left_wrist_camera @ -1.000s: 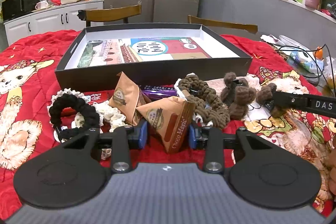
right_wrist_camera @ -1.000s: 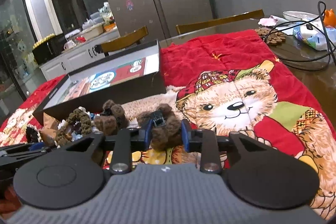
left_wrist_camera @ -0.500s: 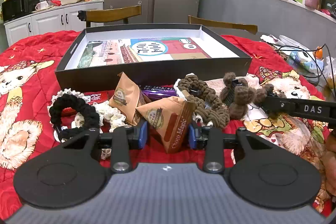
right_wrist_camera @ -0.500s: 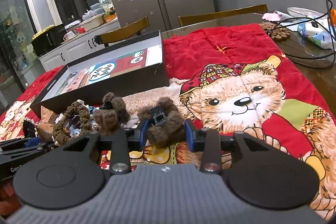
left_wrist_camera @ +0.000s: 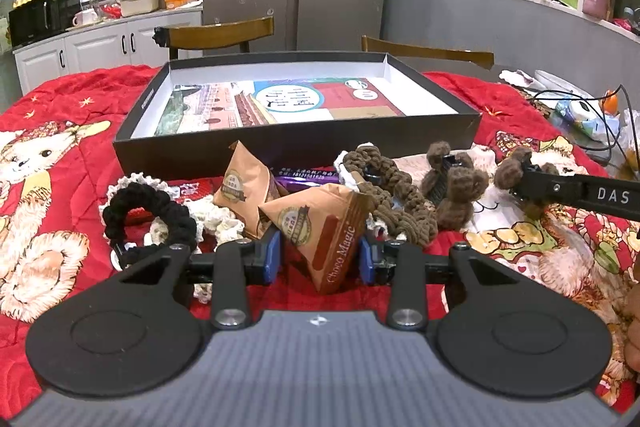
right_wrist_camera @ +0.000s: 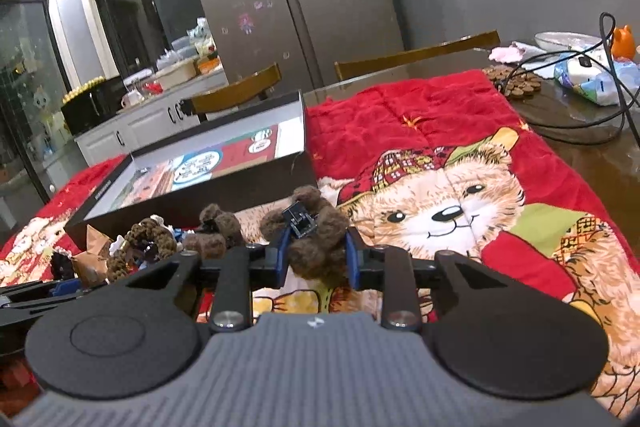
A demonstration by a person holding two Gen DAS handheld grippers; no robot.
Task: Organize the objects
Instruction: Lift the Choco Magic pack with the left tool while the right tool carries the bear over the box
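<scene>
A tan triangular Choco Magic packet [left_wrist_camera: 320, 227] stands between the blue pads of my left gripper [left_wrist_camera: 319, 259], which is shut on it just above the red blanket. My right gripper [right_wrist_camera: 318, 257] has a brown fuzzy hair clip [right_wrist_camera: 320, 227] between its pads, and its jaws are closing, pressing the fuzz on both sides. In the left wrist view that clip [left_wrist_camera: 510, 173] sits at the tip of the right gripper's black fingers [left_wrist_camera: 560, 189] on the right. The open black box [left_wrist_camera: 280, 151] with a printed sheet inside lies behind the pile.
On the blanket [left_wrist_camera: 52, 107] lie a second packet [left_wrist_camera: 244, 183], a black scrunchie [left_wrist_camera: 148, 211], a white lace scrunchie [left_wrist_camera: 216, 223], a brown braided scrunchie [left_wrist_camera: 392, 187], another fuzzy clip [left_wrist_camera: 456, 191] and a purple wrapper [left_wrist_camera: 304, 181]. Cables and bags [right_wrist_camera: 580, 79] crowd the right table edge.
The right gripper's jaws widened slightly, then narrowed onto the fuzzy clip, and the clip sits a little higher in its view. The left gripper and its packet have not moved.
</scene>
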